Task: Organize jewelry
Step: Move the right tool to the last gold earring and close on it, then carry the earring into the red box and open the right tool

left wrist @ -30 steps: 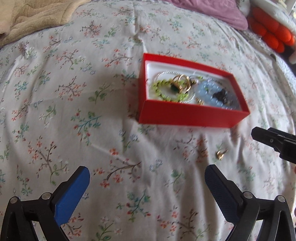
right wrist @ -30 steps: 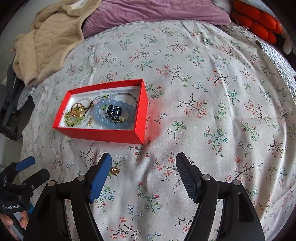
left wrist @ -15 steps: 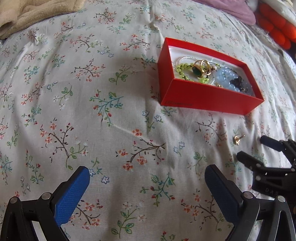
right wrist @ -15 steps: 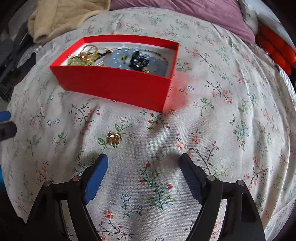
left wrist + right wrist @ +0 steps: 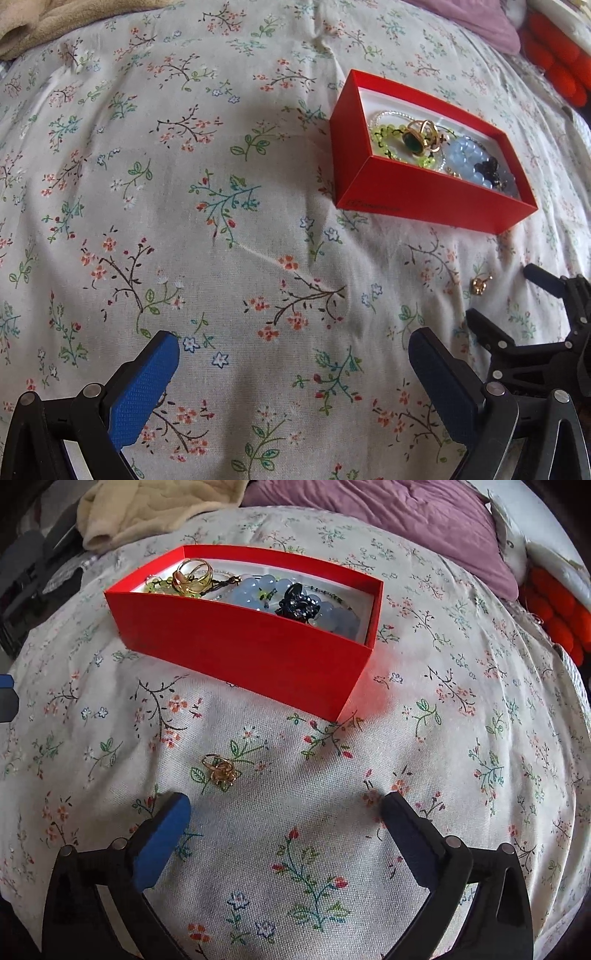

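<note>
The left tongs (image 5: pixel 293 363) hang spread and empty over the floral bedspread (image 5: pixel 184 184). A small gold ring (image 5: pixel 218 770) lies loose on it, just beyond the right tongs (image 5: pixel 286 814), whose jaws are opening, empty. The red box (image 5: pixel 240 650) of jewelry sits behind.

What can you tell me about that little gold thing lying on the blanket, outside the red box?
The little gold ring looks like shiny metal, with a thin band and a flower-shaped top. It lies tipped on its side on the flowery bedcover, apart from the red box. Nothing holds it. The right gripper sits just short of it, jaws opening, with nothing between them.
</note>
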